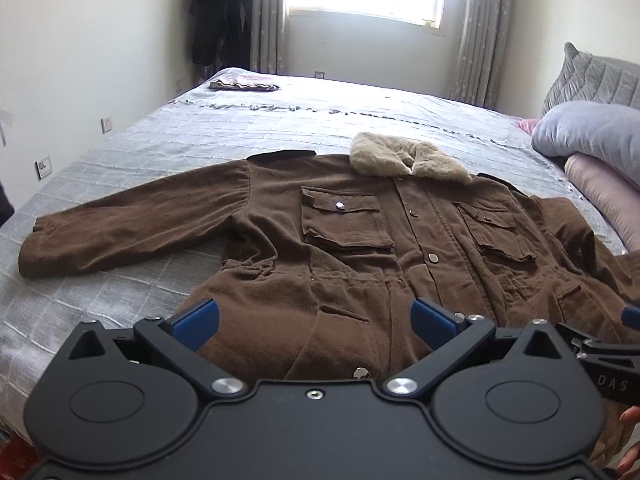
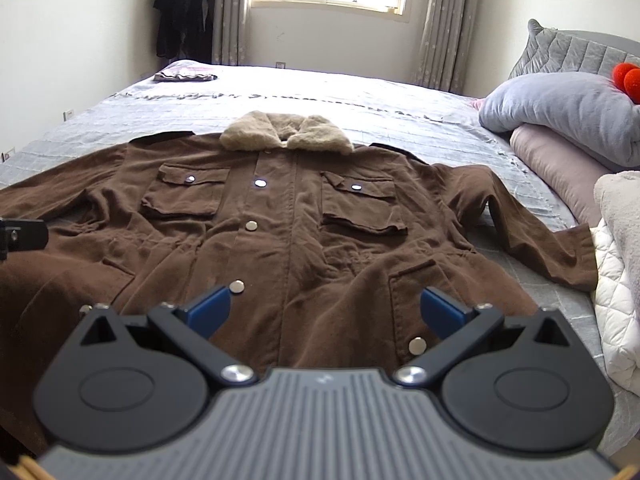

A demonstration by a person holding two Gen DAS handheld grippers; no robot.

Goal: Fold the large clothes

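Observation:
A large brown jacket (image 1: 344, 256) (image 2: 280, 232) with a beige fur collar (image 1: 408, 156) (image 2: 286, 134) lies spread face up on the bed, both sleeves stretched out to the sides. My left gripper (image 1: 314, 322) hovers open above the jacket's lower left half, blue pads (image 1: 198, 322) wide apart and holding nothing. Over the lower middle, near the snap placket, my right gripper (image 2: 326, 312) is also open and empty. Part of the right gripper shows at the right edge of the left wrist view, and a piece of the left one at the left edge of the right wrist view.
The grey quilted bedspread (image 1: 168, 136) (image 2: 400, 120) covers the bed. A folded cloth (image 1: 244, 82) (image 2: 184, 76) lies at the far corner. Pillows (image 2: 560, 112), a pink bolster (image 2: 556, 172) and a white quilt (image 2: 618, 280) crowd the right side. Dark clothes (image 2: 180, 12) hang by the window.

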